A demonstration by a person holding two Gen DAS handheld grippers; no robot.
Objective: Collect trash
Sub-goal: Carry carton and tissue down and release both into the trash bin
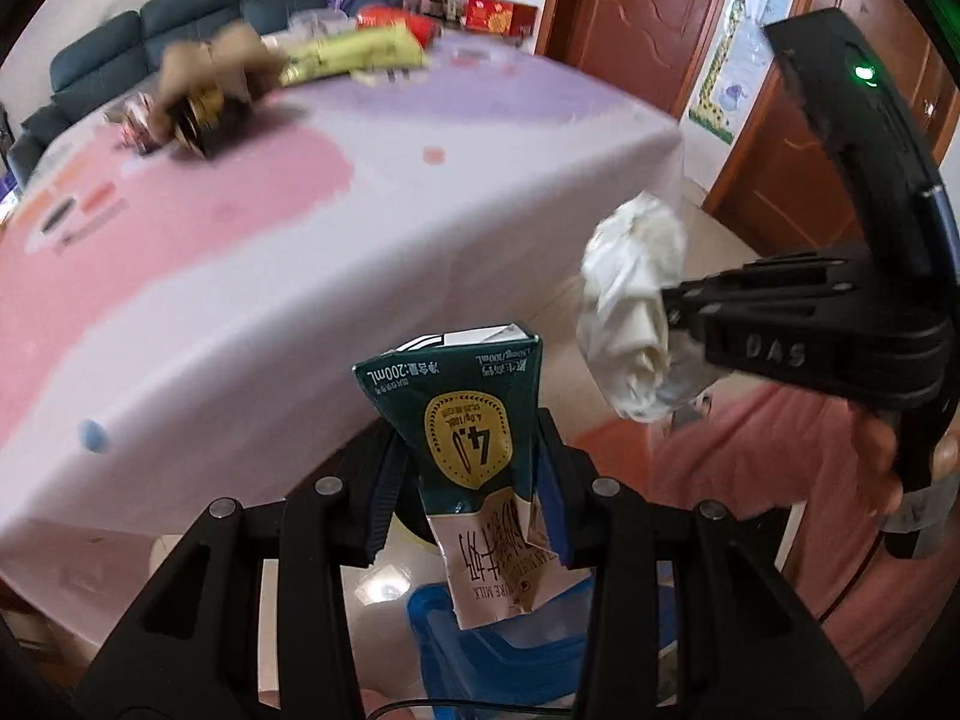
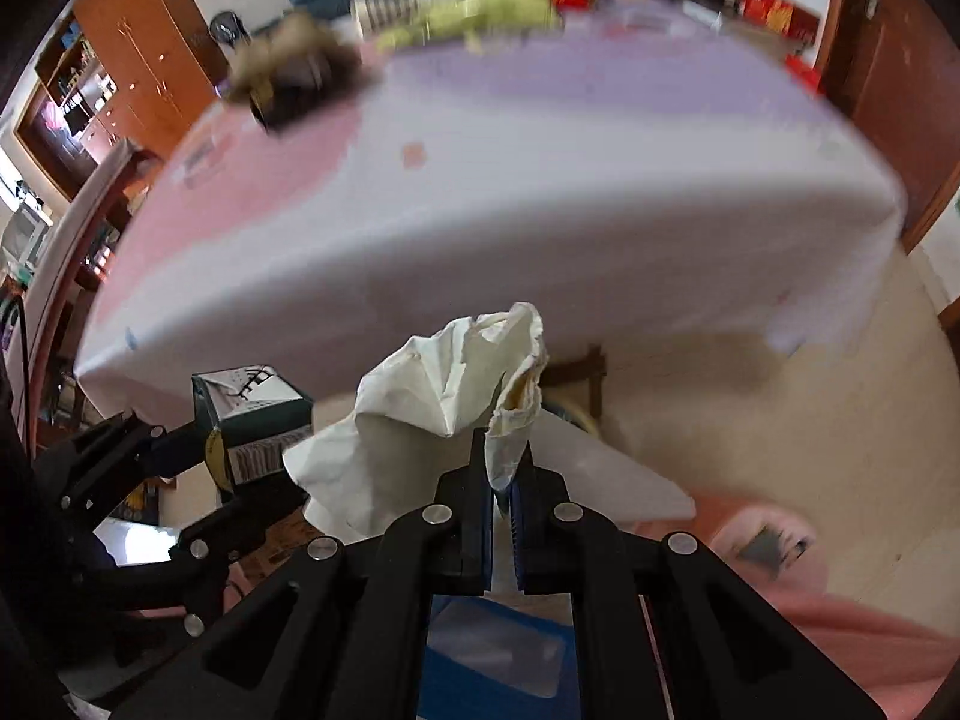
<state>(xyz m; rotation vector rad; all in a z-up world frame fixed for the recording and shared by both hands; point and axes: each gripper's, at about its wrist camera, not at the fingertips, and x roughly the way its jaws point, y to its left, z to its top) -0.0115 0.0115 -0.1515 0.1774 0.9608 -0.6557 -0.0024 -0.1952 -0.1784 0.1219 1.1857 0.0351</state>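
Left tool clamped on a flattened milk carton; right tool pinched on a crumpled white tissue. Both are held off the near edge of the counter, above a blue bin, presumably for dropping. Bin contents cannot be told; more litter remains at the far side.

Glossy printed milk carton, crumpled matt tissue paper, smooth cloth tablecloth, blue plastic bin.
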